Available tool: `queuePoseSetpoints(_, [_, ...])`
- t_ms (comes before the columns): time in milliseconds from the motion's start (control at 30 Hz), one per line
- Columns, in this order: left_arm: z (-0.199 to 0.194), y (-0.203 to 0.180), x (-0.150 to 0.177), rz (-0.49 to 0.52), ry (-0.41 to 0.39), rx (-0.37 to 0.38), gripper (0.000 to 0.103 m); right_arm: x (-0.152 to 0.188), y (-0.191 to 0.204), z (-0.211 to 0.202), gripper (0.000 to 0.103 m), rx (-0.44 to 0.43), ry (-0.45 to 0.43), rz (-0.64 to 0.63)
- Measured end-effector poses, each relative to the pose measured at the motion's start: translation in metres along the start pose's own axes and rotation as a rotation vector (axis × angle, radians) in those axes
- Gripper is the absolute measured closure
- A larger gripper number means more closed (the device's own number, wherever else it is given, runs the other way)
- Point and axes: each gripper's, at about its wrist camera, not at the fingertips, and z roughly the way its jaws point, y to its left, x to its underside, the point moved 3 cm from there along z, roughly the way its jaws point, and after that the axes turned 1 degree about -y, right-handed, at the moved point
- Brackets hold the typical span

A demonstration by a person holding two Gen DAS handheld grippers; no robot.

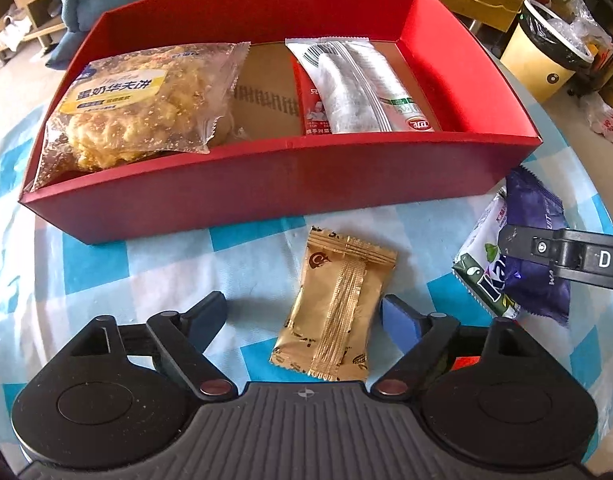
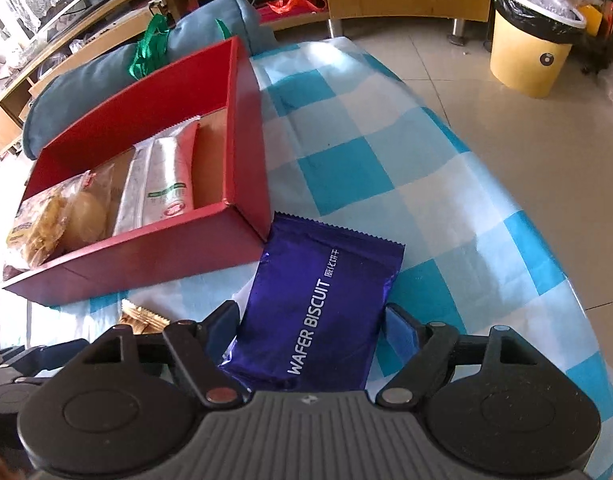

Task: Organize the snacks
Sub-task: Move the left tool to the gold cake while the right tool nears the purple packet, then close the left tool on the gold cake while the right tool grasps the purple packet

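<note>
Blue-and-white checked cloth point(image 1: 106, 264) covers the desk, and beyond its far edge sit a grey-blue cushion point(image 2: 118, 64) and a yellow waste bin point(image 2: 526, 52) lined with a black bag on the tiled floor. Taking up the back of the desk is a red cardboard box point(image 1: 242, 204), open at the top. Inside it a clear-wrapped waffle cake point(image 1: 142, 108) leans at the left end, and a silver-white stick pack point(image 1: 358, 88) lies over a red packet point(image 1: 312, 108) toward the right.

In front of the box, a small gold foil packet point(image 1: 338, 316) lies flat on the cloth, seam side up. The left tool point(image 1: 302, 316) stands over it with its jaws spread wide, the packet nearer the right pad and not pressed by either.

Off the box's right corner lies a purple wafer biscuit pack point(image 2: 322, 312), glossy, with white lettering down its length, resting on a green-and-white packet point(image 1: 482, 276). The right tool point(image 2: 310, 328) straddles the purple pack, jaws set about as wide as the pack; I cannot tell whether the pads are pressing on it.
</note>
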Motion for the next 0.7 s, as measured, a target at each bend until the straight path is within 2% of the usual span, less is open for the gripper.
queuePoseSetpoints(100, [0.001, -0.002, 0.001, 0.014, -0.007, -0.017, 0.015, 0.002, -0.002, 0.006, 0.031, -0.019, 0.010, -0.001])
queuePoseSetpoints(333, [-0.008, 0.001, 0.006, 0.036, -0.009, -0.015, 0.046, 0.021, 0.007, -0.010, 0.034, 0.007, 0.017, -0.120])
queuePoseSetpoints(567, [-0.014, 0.003, 0.022, 0.059, 0.009, 0.009, 0.046, 0.042, 0.003, -0.018, 0.034, 0.033, 0.047, -0.165])
queuePoseSetpoints(700, [-0.013, -0.001, 0.025, 0.078, -0.004, -0.007, 0.039, 0.044, -0.002, -0.012, 0.034, 0.043, 0.055, -0.143])
